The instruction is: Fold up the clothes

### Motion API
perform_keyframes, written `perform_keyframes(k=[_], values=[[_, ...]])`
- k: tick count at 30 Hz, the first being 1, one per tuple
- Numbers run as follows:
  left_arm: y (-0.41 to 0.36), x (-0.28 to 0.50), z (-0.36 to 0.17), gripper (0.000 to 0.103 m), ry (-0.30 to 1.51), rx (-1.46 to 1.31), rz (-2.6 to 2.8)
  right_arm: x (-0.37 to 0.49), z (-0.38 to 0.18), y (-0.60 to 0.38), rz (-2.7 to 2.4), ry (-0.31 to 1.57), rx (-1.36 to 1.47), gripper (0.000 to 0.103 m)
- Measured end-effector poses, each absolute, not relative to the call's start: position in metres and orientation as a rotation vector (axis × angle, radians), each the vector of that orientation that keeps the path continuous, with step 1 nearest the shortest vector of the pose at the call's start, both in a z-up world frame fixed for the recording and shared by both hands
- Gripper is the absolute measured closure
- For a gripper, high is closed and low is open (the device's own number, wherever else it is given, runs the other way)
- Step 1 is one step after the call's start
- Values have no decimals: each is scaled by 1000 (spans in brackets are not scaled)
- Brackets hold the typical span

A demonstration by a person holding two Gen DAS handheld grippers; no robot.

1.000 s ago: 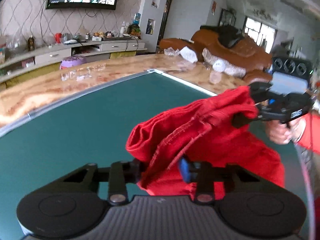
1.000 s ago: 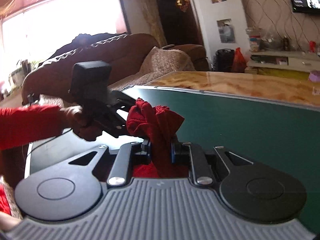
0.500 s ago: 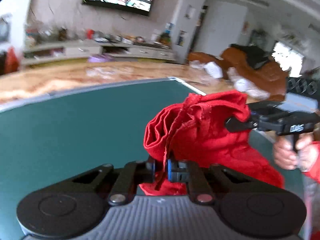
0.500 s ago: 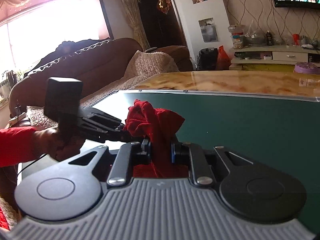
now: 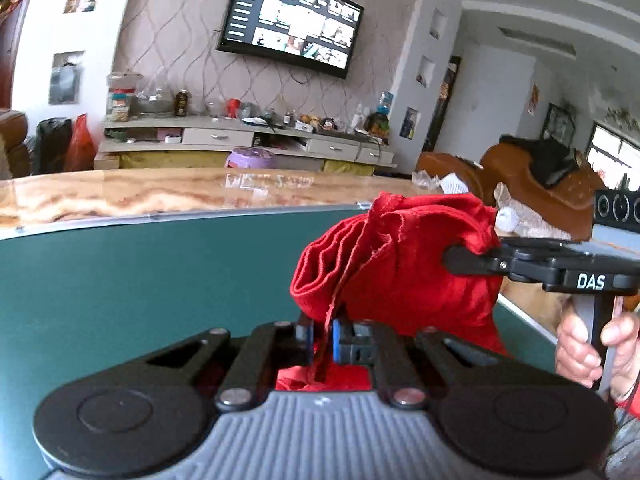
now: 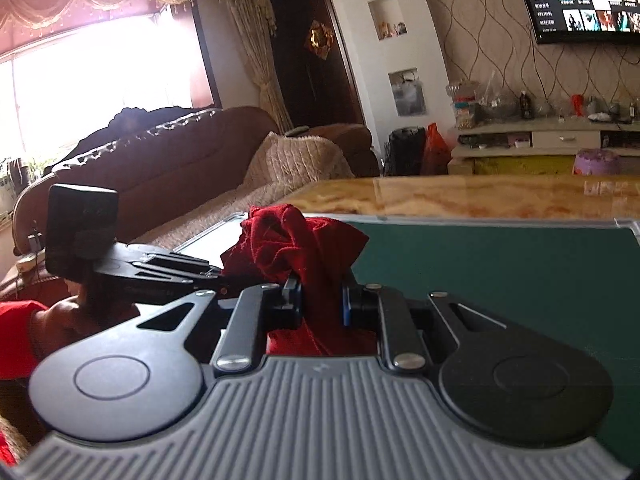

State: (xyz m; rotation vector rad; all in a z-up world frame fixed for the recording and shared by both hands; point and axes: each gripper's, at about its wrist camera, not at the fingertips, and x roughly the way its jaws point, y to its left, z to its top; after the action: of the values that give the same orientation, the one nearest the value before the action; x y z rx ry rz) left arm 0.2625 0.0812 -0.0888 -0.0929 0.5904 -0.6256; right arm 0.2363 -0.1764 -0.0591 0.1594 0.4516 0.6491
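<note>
A red garment (image 5: 404, 272) hangs bunched in the air above the green table mat (image 5: 140, 280). My left gripper (image 5: 322, 340) is shut on a hem of it. My right gripper (image 6: 320, 300) is shut on another part of the garment (image 6: 304, 248). In the left wrist view the right gripper (image 5: 460, 260) comes in from the right and pinches the cloth. In the right wrist view the left gripper (image 6: 216, 280) comes in from the left into the cloth. The two grippers are close together.
The green mat (image 6: 500, 272) lies on a marble-patterned table (image 5: 120, 196). Brown sofas (image 6: 160, 172) stand beyond the table's edge. A TV cabinet (image 5: 240, 136) with clutter and a purple stool (image 5: 250, 159) stand by the far wall.
Both grippers have lifted and tilted upward with the garment, so more of the room shows. The cloth has bunched tighter between them. Both grips held.
</note>
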Motion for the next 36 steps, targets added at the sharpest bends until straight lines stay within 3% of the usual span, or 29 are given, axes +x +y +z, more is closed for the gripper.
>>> perform_keyframes(k=[19,36], values=[[205,99,72,94,407,-198,-370,122,76,-35,664,308,68,82],[352,111,108,94,418,-245,-104,177,97,142,800,361,80,82]])
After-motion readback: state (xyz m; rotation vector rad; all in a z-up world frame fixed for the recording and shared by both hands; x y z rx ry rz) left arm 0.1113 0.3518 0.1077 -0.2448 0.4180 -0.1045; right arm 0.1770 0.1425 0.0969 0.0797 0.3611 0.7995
